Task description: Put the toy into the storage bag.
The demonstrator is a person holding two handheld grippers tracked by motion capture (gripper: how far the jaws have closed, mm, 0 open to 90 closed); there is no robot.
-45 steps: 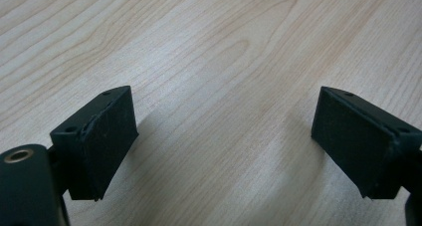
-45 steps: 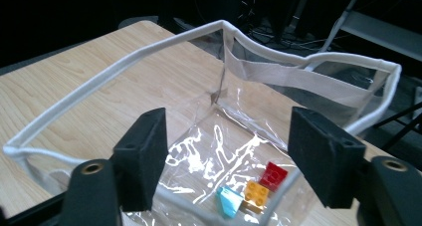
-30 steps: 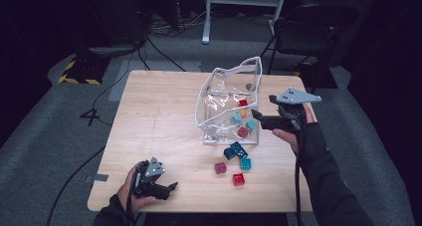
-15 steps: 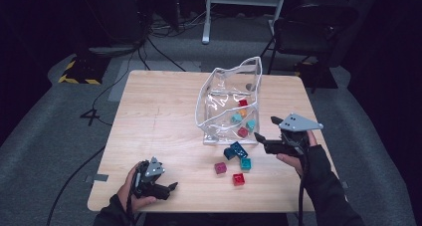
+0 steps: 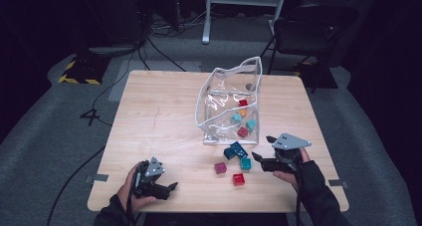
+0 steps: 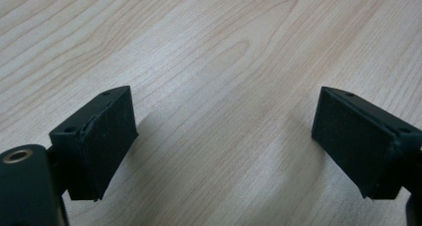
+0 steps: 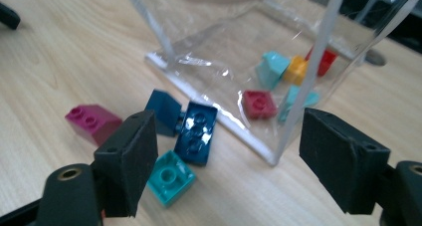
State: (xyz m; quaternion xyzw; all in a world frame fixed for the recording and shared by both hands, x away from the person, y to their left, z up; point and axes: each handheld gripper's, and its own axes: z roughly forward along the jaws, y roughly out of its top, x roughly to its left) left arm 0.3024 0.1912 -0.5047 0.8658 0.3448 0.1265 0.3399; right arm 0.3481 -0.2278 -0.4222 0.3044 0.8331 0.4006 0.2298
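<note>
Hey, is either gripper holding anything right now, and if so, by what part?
Nothing is held. The left gripper is open over bare table; the right gripper is open near the teal brick.

left gripper (image 5: 169, 187) in the left hand (image 5: 130, 188) near the bottom left of the high view, low and level, jaws apart with nothing between them. right gripper (image 5: 258, 158) in the right hand (image 5: 291, 169) at lower right, jaws wide and empty, pointing left.
</note>
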